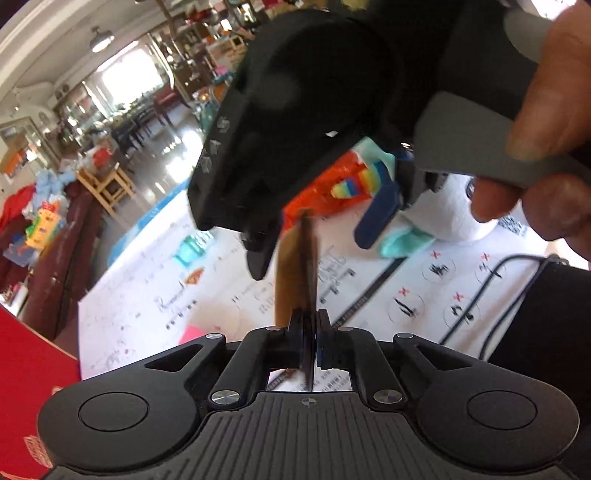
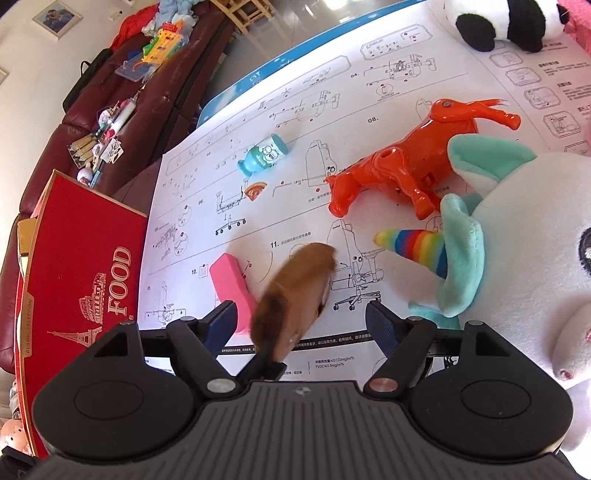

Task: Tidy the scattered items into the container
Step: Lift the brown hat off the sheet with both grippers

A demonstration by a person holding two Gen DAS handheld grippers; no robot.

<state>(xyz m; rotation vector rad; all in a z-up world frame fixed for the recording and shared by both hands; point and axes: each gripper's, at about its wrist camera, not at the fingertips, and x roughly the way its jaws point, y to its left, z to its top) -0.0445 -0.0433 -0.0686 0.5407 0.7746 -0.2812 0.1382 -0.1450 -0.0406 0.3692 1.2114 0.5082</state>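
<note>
My left gripper (image 1: 309,321) is shut on a thin brown flat item (image 1: 297,266), seen edge-on. In the right wrist view the same brown item (image 2: 295,291) hangs blurred between my right gripper's open, empty fingers (image 2: 301,321), with the left gripper's tip just under it. The right gripper body (image 1: 314,122) fills the top of the left wrist view. On the table lie a pink block (image 2: 231,284), a blue toy bottle (image 2: 264,155), an orange toy horse (image 2: 410,158), a white unicorn plush (image 2: 517,258) and a small rainbow sticker (image 2: 255,192). The red "FOOD" box (image 2: 85,266) stands at the left.
A white instruction sheet (image 2: 369,92) covers the table. A panda plush (image 2: 506,22) sits at the far right. A dark red sofa (image 2: 147,96) with toys and clutter runs behind the table. A black cable and dark object (image 1: 517,295) lie at the right.
</note>
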